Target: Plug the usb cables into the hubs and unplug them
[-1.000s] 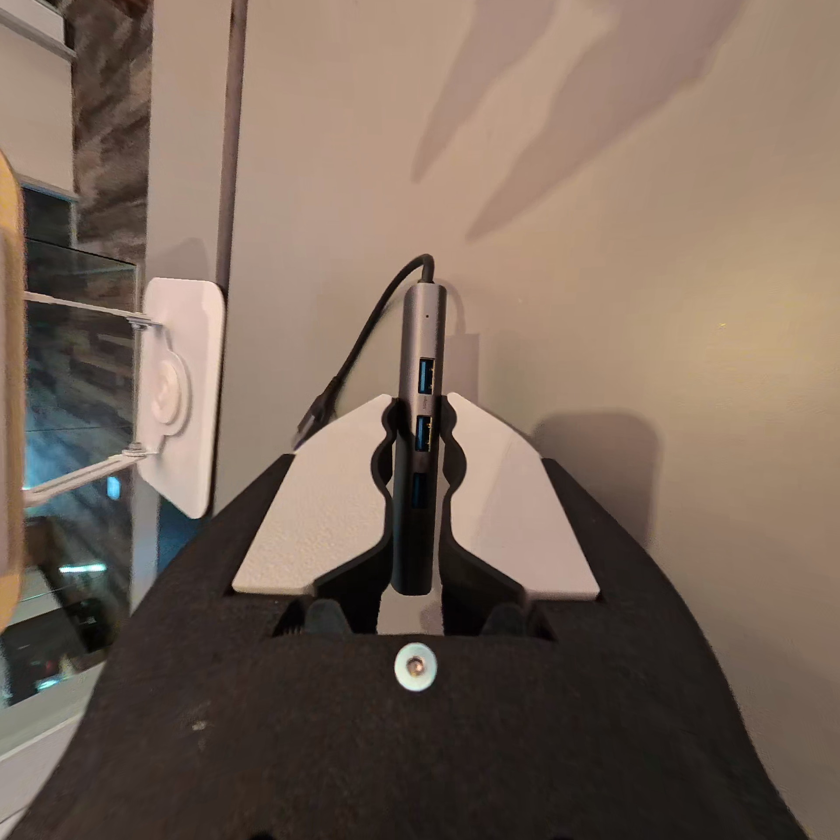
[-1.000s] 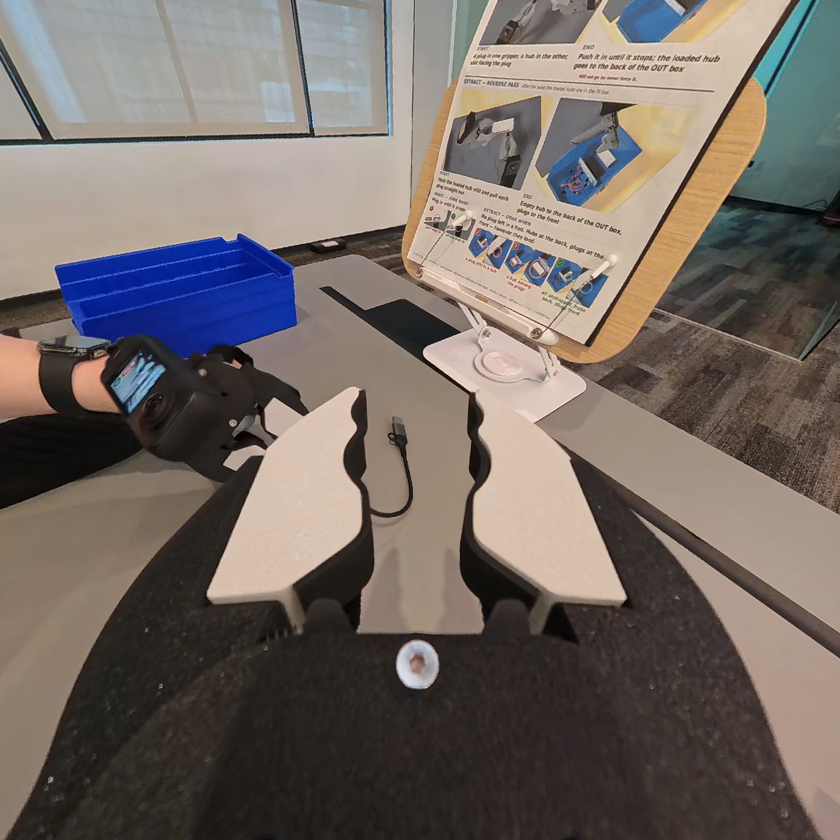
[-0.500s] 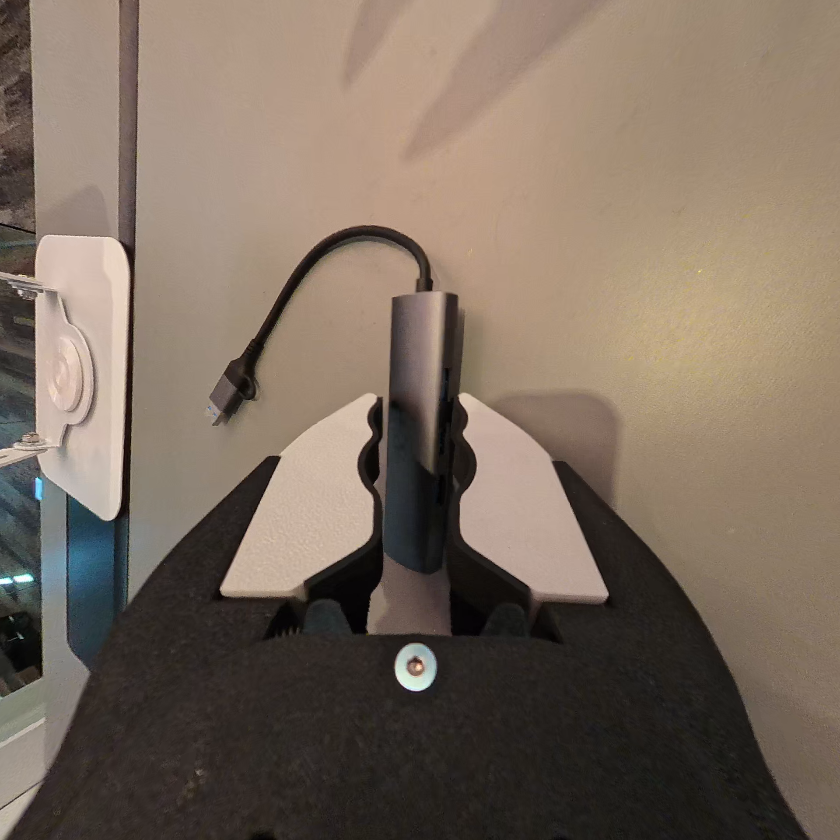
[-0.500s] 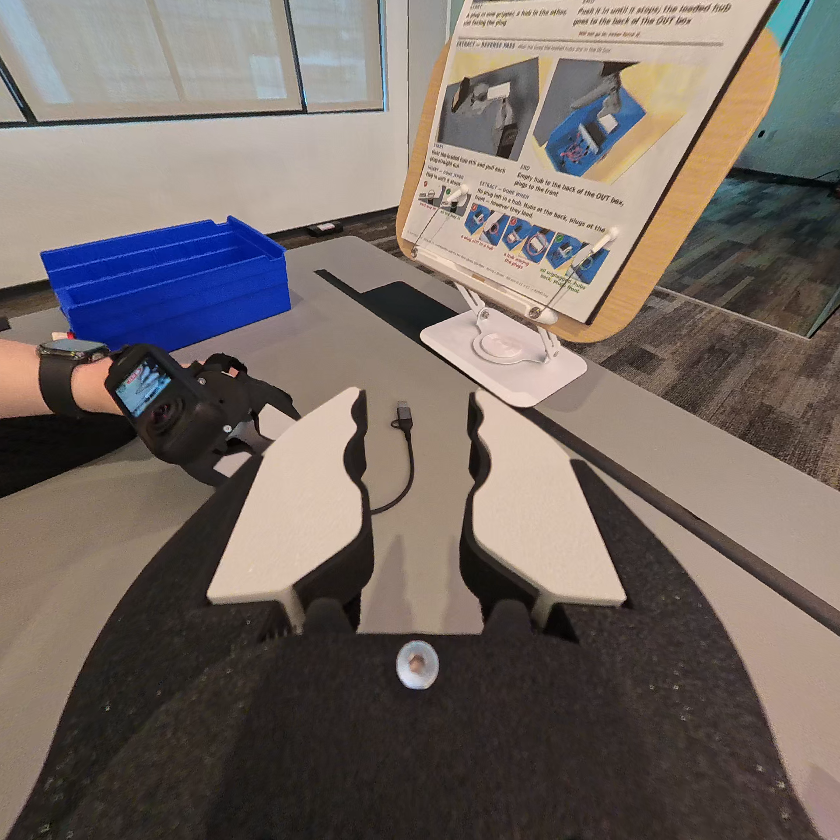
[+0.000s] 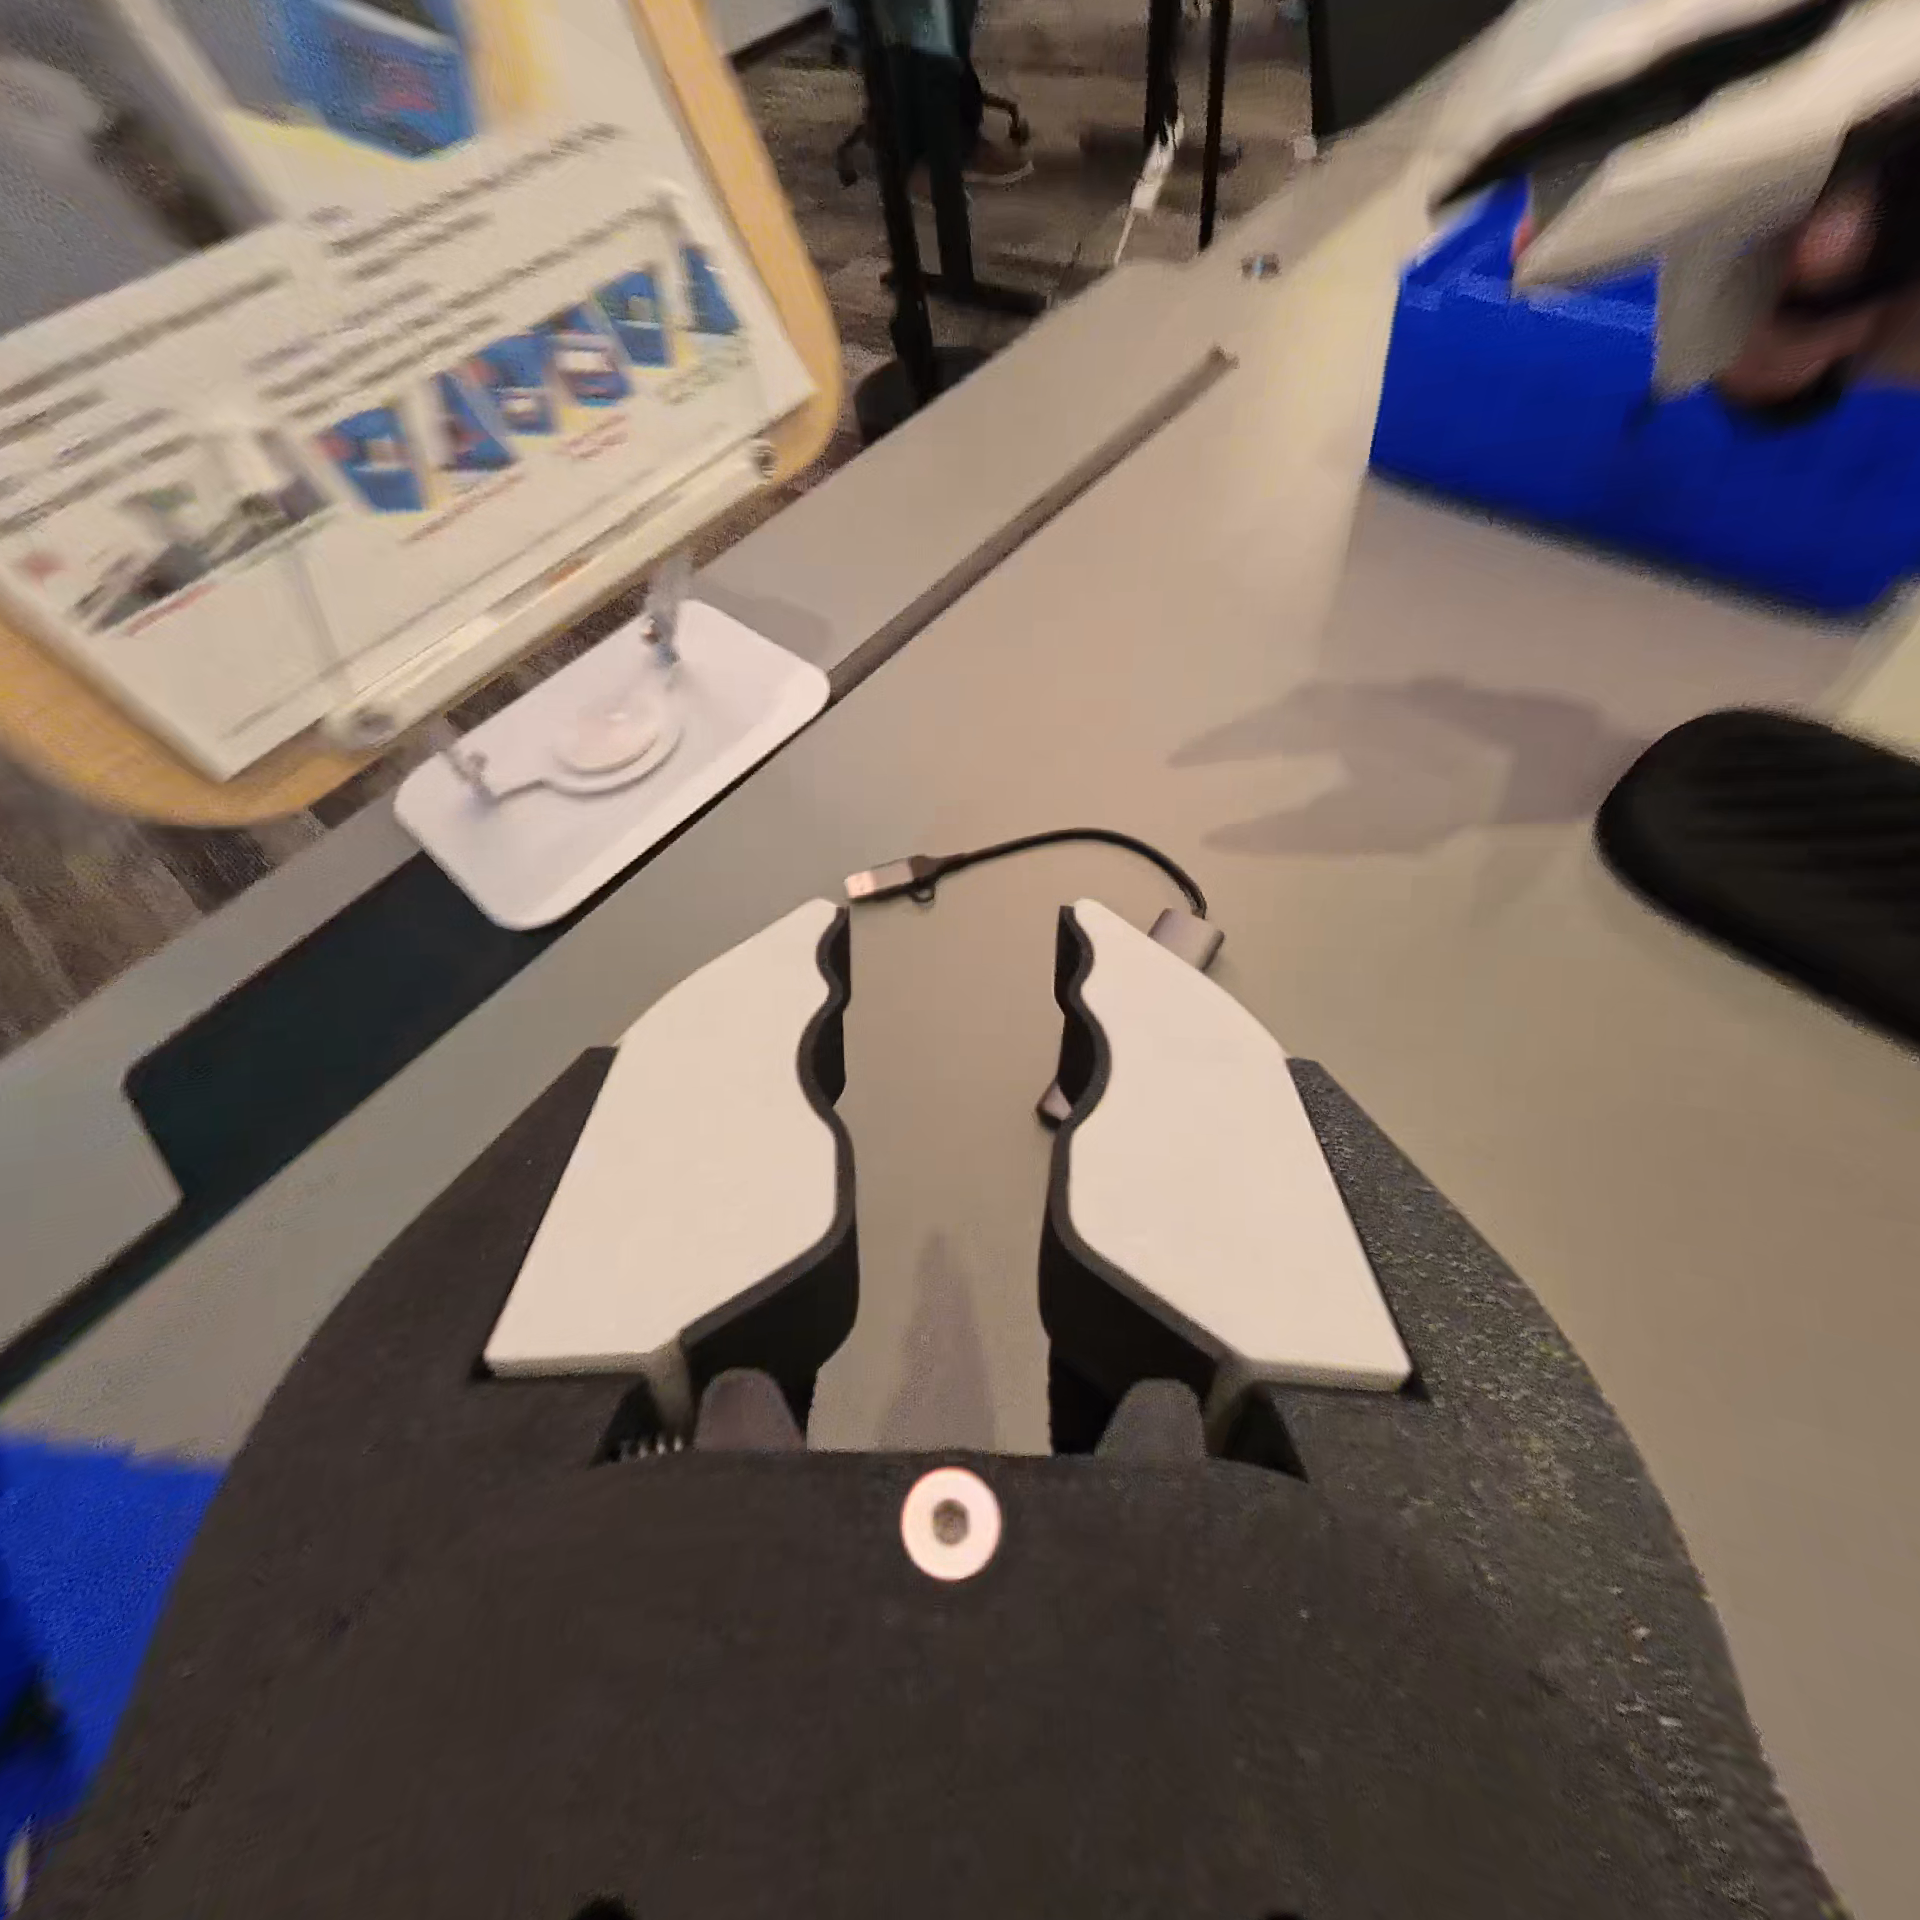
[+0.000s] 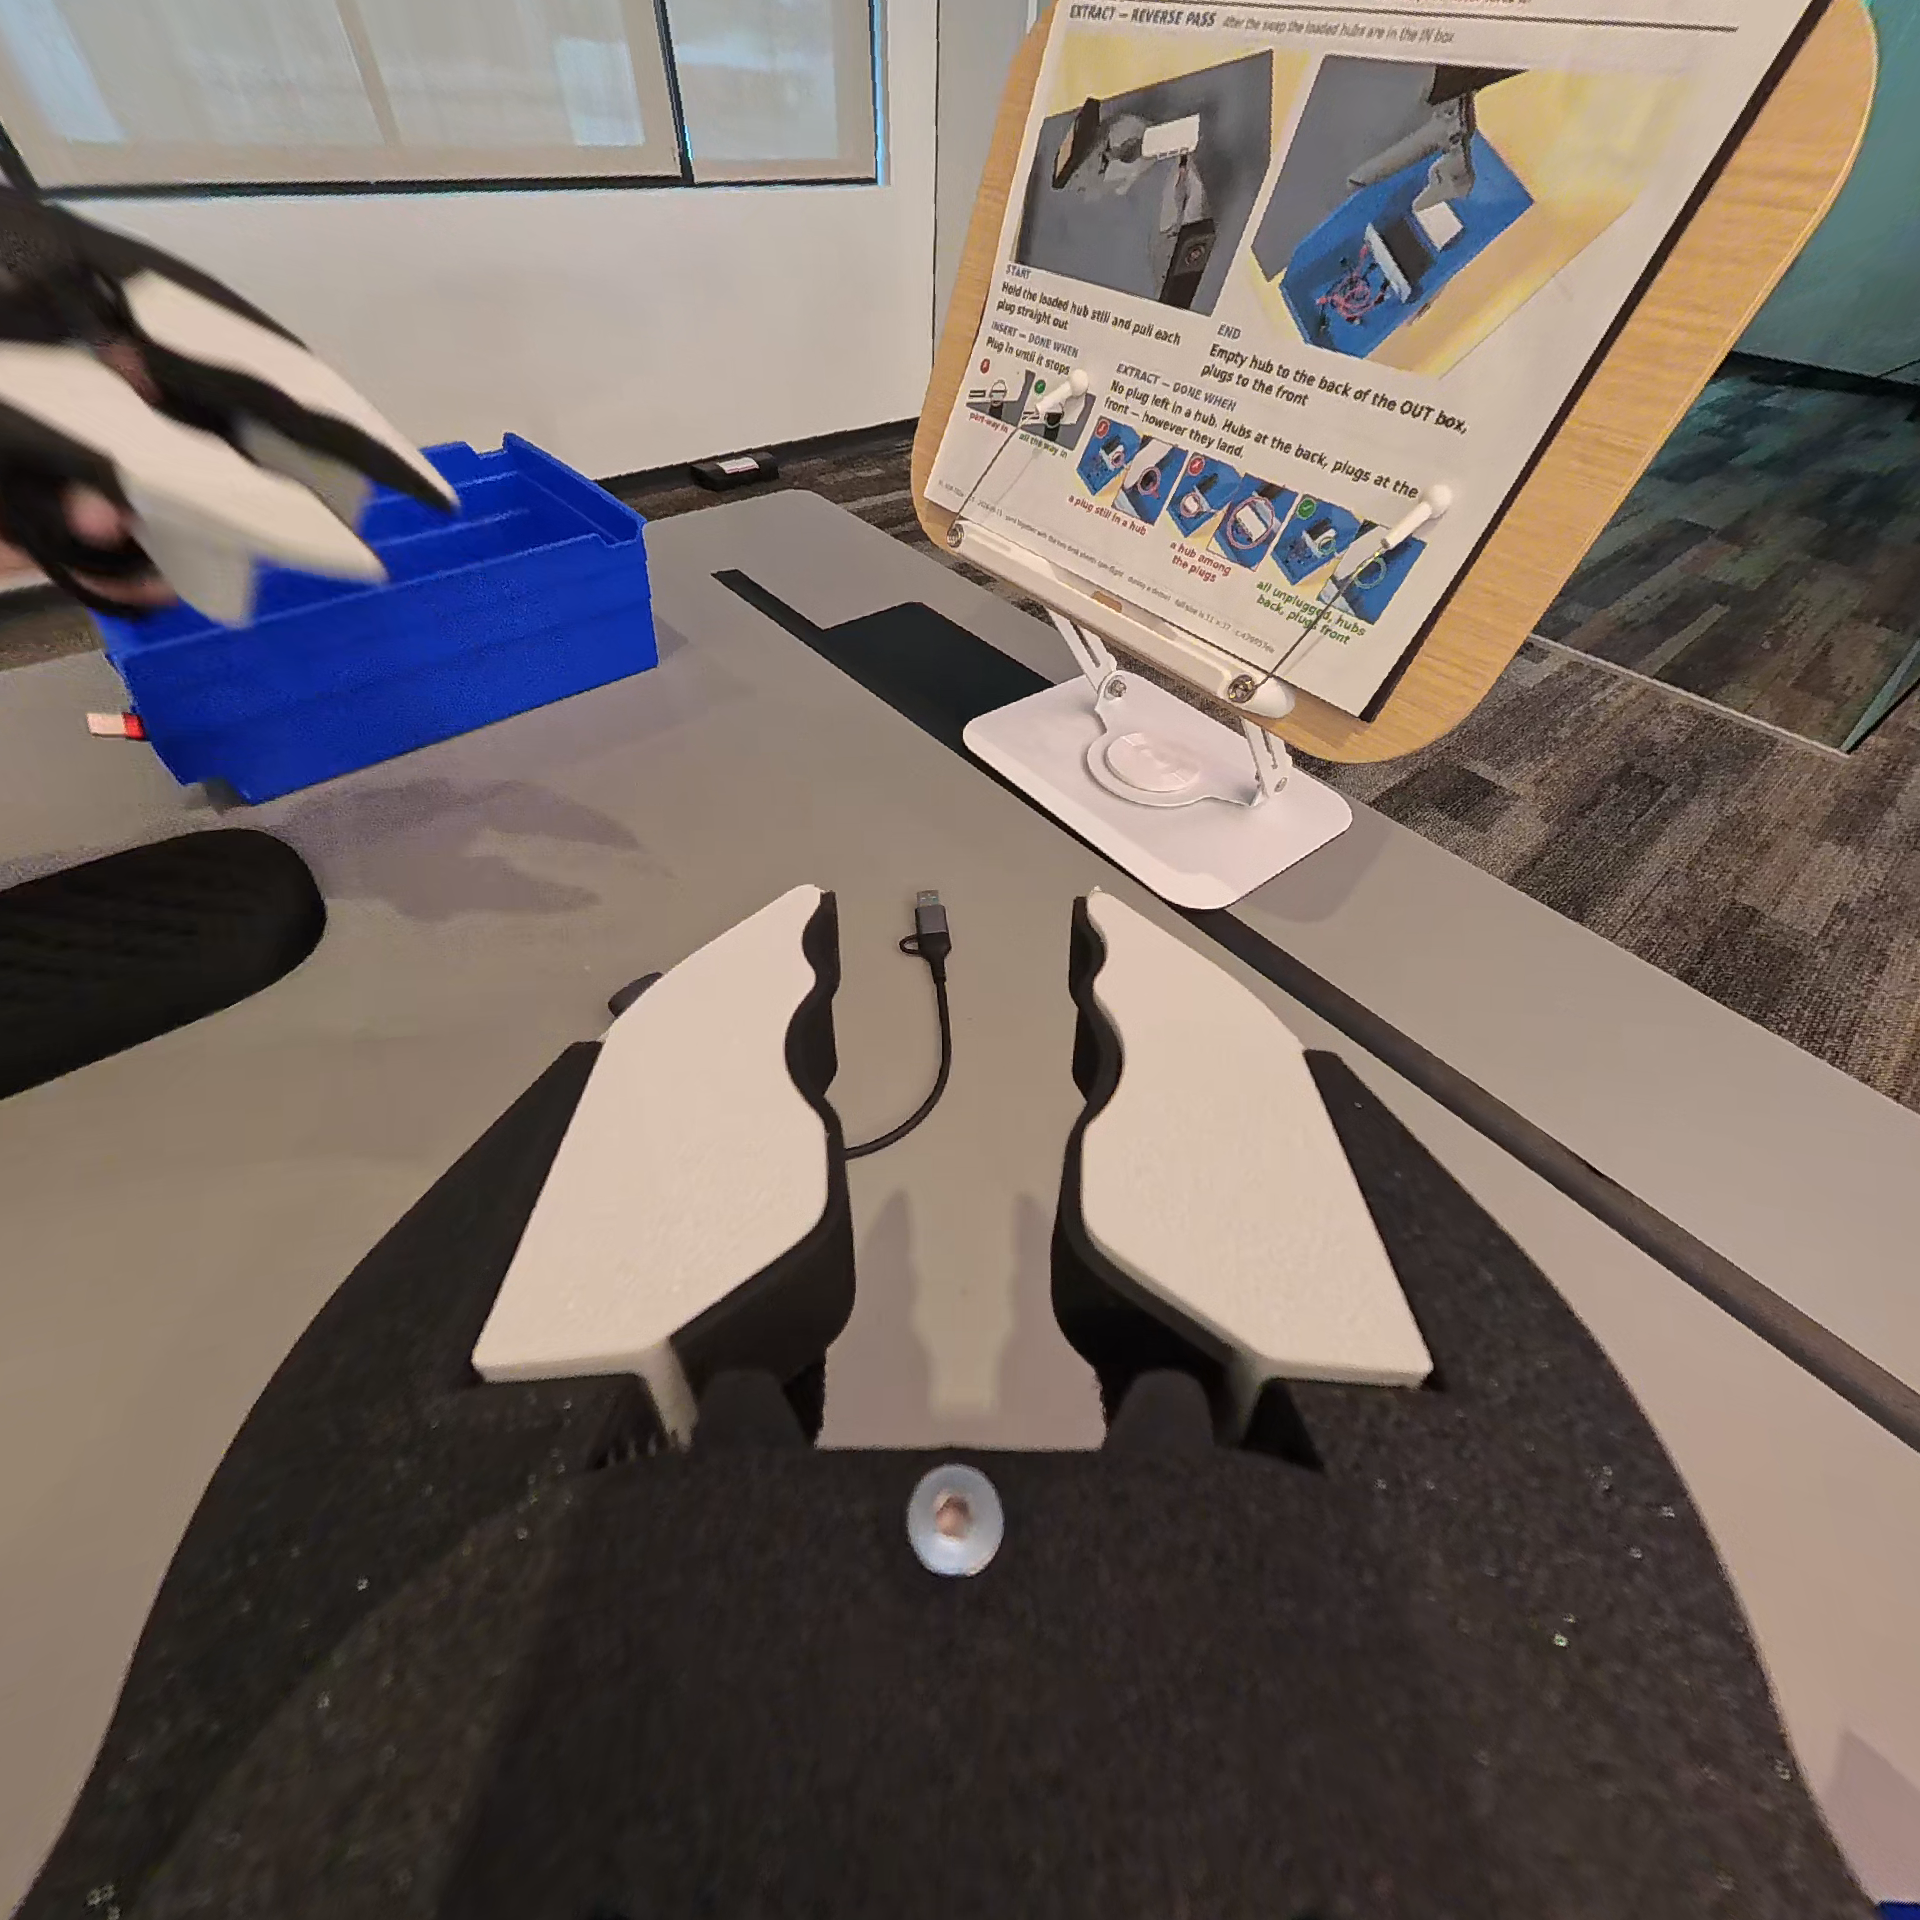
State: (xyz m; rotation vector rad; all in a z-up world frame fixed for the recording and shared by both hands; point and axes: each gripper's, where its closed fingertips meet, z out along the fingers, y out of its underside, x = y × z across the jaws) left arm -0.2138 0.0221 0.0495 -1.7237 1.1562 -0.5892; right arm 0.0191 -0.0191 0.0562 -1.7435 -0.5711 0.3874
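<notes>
A: From the left wrist view, how wide?
B: Left claw (image 5: 951, 914) spread well apart, gripping nothing; only bare grey bench (image 5: 1143, 623) between the fingers.
A: And the hub?
B: Grey hub (image 5: 1184, 932) flat on the bench, mostly hidden behind the right-hand finger, with one end peeking past the tip. Black cable (image 5: 1081, 836) arching from that end over to a silver plug (image 5: 881, 883) lying just beyond the left-hand fingertip. Plugged into nothing.
A: Anything else around?
B: White stand base (image 5: 623, 769) farther off to the left, carrying a wood-backed instruction sheet (image 5: 364, 364), blurred. Blue bin (image 5: 1558, 468) at upper right, black padded rest (image 5: 1766, 862) at the right edge.
A: Now from the right wrist view?
B: Right claw (image 6: 951, 904) also wide open and empty, held low over the bench. Same cable curving up the gap between the fingers, with the plug just past the tips and pointing away. Other end of the cable slipping under the left-hand finger; hub itself covered there, so cannot tell its exact lie.
A: Left claw visible there?
B: Yes, blurred at upper left, raised in front of the blue bin, well apart from the cable, fingers parted, nothing seen in them. Stand and sheet to the right, near the bench edge.
</notes>
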